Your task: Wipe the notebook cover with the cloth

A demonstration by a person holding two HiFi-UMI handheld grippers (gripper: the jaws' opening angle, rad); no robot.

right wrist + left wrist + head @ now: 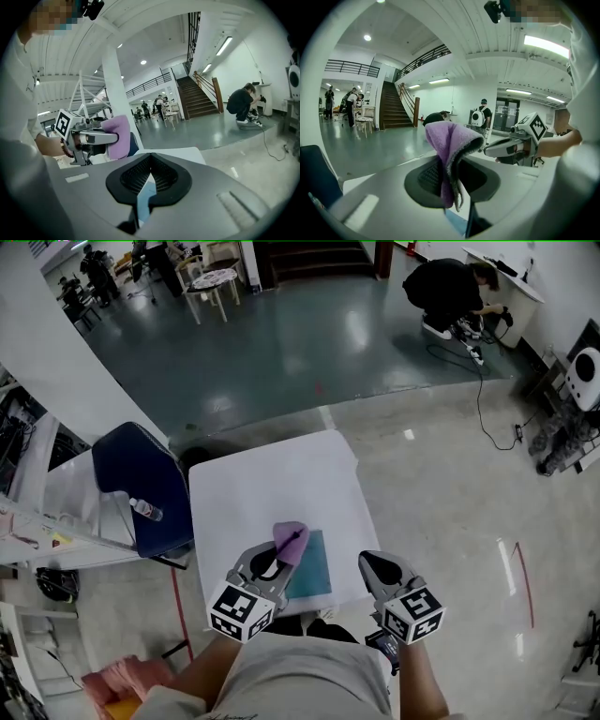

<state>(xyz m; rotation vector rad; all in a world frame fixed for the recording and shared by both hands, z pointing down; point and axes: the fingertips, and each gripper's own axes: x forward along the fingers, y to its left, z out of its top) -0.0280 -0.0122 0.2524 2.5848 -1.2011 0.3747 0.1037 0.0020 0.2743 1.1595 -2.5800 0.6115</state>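
Observation:
A teal notebook [312, 566] lies flat at the near edge of the white table [272, 484]. A purple cloth [290, 541] sticks up from my left gripper [280, 557], which is shut on it just over the notebook's left edge. In the left gripper view the cloth [449, 145] hangs folded between the jaws, with a sliver of the notebook [457, 224] below. My right gripper [379, 569] hovers beside the table's near right corner, shut with nothing in it. Through its jaws in the right gripper view shows a strip of the notebook [144, 198], and at left the cloth [117, 136].
A dark blue chair [141, 479] with a small bottle [146, 510] on it stands against the table's left side. Shelves and clutter fill the far left. A person crouches by a cable [483, 404] at the back right. Red tape [521, 577] marks the floor.

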